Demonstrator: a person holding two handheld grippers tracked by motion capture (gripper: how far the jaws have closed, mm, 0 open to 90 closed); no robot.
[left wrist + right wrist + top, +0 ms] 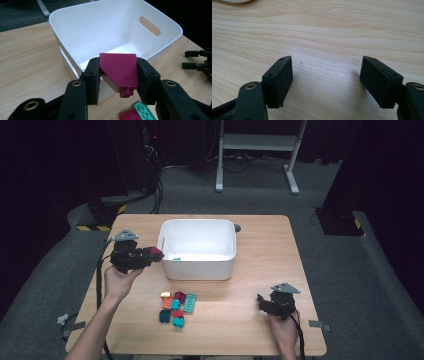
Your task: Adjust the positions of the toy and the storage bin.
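The left gripper point(117, 80) clamps a dark pink block point(120, 71) between its two fingers just short of the white tub's point(75, 30) near wall, while farther off the right gripper point(325, 75) rests wide apart and empty over the bare wooden table point(324, 32).

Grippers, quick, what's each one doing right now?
Left gripper: closed on a magenta plastic building block beside the white plastic bin.
Right gripper: open, empty, over the wooden table.
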